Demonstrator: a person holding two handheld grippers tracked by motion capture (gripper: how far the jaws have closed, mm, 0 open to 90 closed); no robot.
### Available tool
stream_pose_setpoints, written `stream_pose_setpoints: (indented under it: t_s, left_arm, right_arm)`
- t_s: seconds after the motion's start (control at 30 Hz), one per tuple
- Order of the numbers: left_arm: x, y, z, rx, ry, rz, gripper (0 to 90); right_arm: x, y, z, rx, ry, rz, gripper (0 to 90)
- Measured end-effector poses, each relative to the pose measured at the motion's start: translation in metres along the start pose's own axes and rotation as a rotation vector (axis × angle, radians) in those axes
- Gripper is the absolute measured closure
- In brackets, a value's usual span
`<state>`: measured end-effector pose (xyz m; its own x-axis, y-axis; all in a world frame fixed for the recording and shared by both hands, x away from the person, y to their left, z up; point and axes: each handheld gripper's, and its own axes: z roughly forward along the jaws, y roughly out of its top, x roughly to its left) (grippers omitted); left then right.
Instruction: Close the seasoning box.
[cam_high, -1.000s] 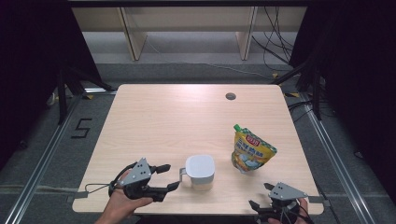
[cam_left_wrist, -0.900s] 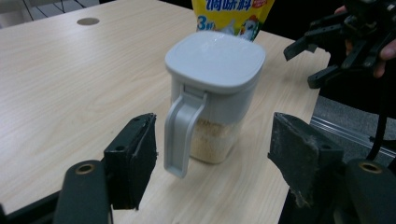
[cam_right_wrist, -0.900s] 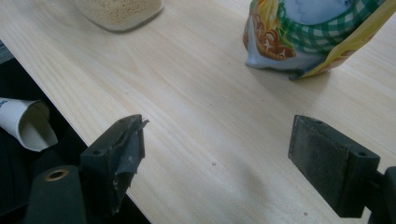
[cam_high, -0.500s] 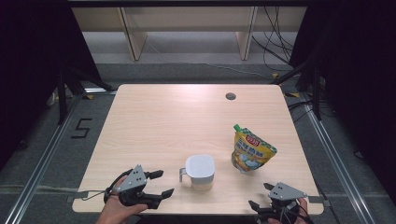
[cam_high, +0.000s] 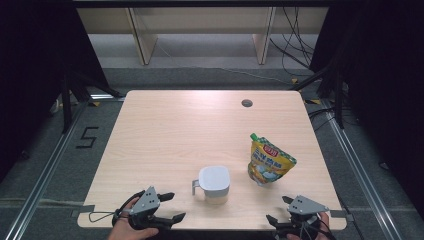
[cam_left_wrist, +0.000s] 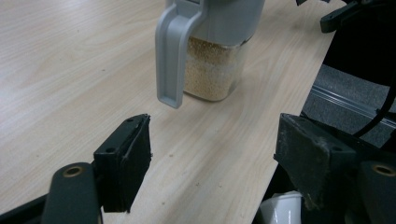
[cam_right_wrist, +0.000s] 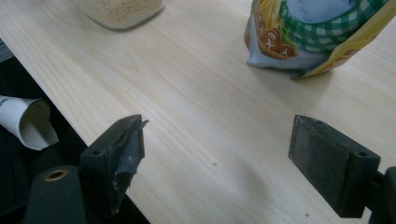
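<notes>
The left gripper (cam_high: 169, 206) is held at the table's (cam_high: 200, 125) near edge, jaws spread wide after just opening — nothing lies between them. The lidded jar (cam_high: 214, 183) of grain stands just beyond, untouched. The right gripper (cam_high: 281, 210) is likewise parted and empty — the pouch (cam_high: 269, 161) stands ahead.

A pale wooden table (cam_high: 175, 130) fills the frame's centre; grey carpet floor (cam_high: 50, 165) surrounds it, wooden shelving (cam_high: 200, 25) along the top.

Grey-lidded container (cam_high: 214, 183), yellow pouch (cam_high: 269, 161) with green check, pale wooden table (cam_high: 175, 130).
</notes>
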<state>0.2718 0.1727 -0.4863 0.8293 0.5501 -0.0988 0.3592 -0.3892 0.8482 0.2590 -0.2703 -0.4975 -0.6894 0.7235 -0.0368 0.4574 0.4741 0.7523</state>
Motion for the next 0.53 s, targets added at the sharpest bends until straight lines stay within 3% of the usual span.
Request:
stream_pose_setpoints:
  t_s: [0.03, 0.13, 0.2, 0.23, 0.3, 0.33, 0.37, 0.4, 0.47, 0.53]
  left_arm:
    - [-0.0026, -0.0018, 0.0019, -0.010, 0.000, -0.024, 26.3]
    - [-0.0041, -0.0052, 0.0035, 0.042, 0.012, 0.025, 26.0]
    - [-0.0067, -0.0072, 0.0060, 0.041, 0.018, 0.028, 25.6]
    - [-0.0063, -0.0069, 0.0054, 0.063, 0.030, 0.040, 25.6]
    - [-0.0066, -0.0070, 0.0068, 0.045, 0.039, 0.036, 25.3]
    - [-0.0069, -0.0074, 0.0071, 0.046, 0.045, 0.014, 24.7]
    - [-0.0042, -0.0074, 0.0063, 0.067, 0.046, 0.030, 24.5]
    - [-0.0049, -0.0090, 0.0080, 0.039, 0.048, 0.008, 24.4]
    - [-0.0036, -0.0100, 0.0086, 0.052, 0.050, -0.003, 23.9]
    - [-0.0008, -0.0110, 0.0095, 0.049, 0.056, 0.010, 23.8]
  right_arm:
    - [-0.0001, 0.0000, 0.0000, 0.001, 0.001, 0.000, 19.3]
    - [0.0000, -0.0001, -0.0002, -0.002, -0.016, -0.001, 19.3]
    - [0.0000, -0.0002, -0.0002, -0.001, -0.017, -0.004, 19.1]
    - [-0.0003, -0.0001, -0.0001, -0.003, -0.016, -0.010, 19.0]
    - [-0.0003, -0.0001, -0.0001, -0.002, -0.017, -0.009, 18.8]
    - [-0.0002, -0.0002, -0.0002, -0.002, -0.017, -0.006, 18.8]
    - [-0.0003, -0.0001, -0.0002, -0.001, -0.015, -0.006, 18.8]
    - [-0.0003, -0.0001, -0.0001, 0.002, -0.006, -0.003, 18.8]
    - [0.0000, -0.0002, -0.0003, 0.001, -0.001, 0.006, 18.8]
    - [-0.0009, -0.0003, -0.0005, -0.003, -0.017, -0.007, 18.8]
